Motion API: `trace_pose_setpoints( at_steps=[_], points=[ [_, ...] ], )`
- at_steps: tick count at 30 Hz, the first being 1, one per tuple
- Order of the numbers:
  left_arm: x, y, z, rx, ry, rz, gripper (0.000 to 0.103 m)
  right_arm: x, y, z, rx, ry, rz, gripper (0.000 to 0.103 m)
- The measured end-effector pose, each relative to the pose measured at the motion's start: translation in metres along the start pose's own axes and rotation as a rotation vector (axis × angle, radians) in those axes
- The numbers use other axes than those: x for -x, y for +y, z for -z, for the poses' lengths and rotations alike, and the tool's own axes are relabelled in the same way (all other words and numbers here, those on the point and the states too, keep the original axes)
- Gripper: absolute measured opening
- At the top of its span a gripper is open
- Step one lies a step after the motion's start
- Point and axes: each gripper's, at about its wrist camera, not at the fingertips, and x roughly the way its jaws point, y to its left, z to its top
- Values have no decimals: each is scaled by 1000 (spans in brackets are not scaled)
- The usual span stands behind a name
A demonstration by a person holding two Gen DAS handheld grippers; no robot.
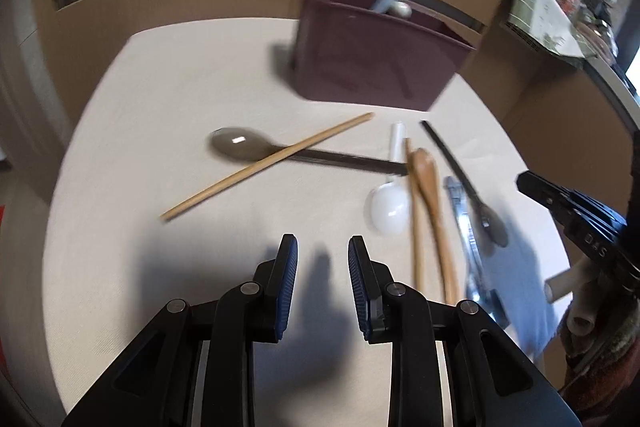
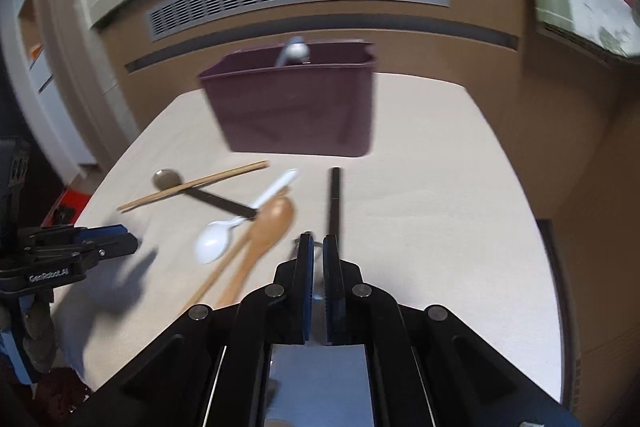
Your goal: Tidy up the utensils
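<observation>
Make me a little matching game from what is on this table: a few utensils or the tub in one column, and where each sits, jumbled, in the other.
Things:
1. dark purple plastic tub
2. white plastic spoon
3. light wooden chopstick
4. shiny metal utensil

Places:
A. lying across the handle of the grey spoon with the black handle
B. between the fingers of the right gripper
C. standing at the far side of the table
D. flat on the table, left of the brown wooden spoon

Pairs: 1-C, 2-D, 3-A, 4-B
</observation>
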Motion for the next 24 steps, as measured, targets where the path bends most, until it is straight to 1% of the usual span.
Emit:
trace_pose_setpoints(
  at_steps=[2,3,4,7,8,9,10,12,15,17,19,21,23,24],
  points=[
    [-8,-18,-7,-41,15,24,28,-1,-13,0,-29,3,1,3],
    [-11,-24,-9,-51,18,31,28,-3,-15,1,-41,5,-14,5],
    [-13,-30,-11,-57,18,36,28,-5,-15,3,-44,22,-56,9],
    [-16,-42,-15,-75,-3,19,28,-14,-10,9,-47,62,-130,11],
    [-19,-47,-16,-90,5,12,28,-17,-8,10,-45,70,-140,13],
    [-22,-50,-17,-98,15,16,28,-19,-8,11,-42,73,-142,18],
    [-26,-55,-19,-108,27,32,28,-20,-10,11,-44,69,-137,21],
    [-33,-64,-23,-125,35,47,28,-22,-15,10,-57,59,-106,21],
    [-48,-82,-32,-158,46,64,28,-15,-28,11,-69,33,-13,21],
    [-61,-91,-38,-175,58,41,28,-12,-34,12,-71,31,13,21],
    [-75,-103,-41,-213,62,-28,28,-8,-42,14,-79,30,25,21],
    [-80,-113,-39,-266,33,-100,28,-6,-48,14,-88,28,38,21],
    [-82,-119,-36,-304,21,-133,28,-6,-52,14,-94,26,43,21],
    [-82,-120,-35,-316,18,-137,28,-7,-54,14,-97,28,42,22]
  ],
)
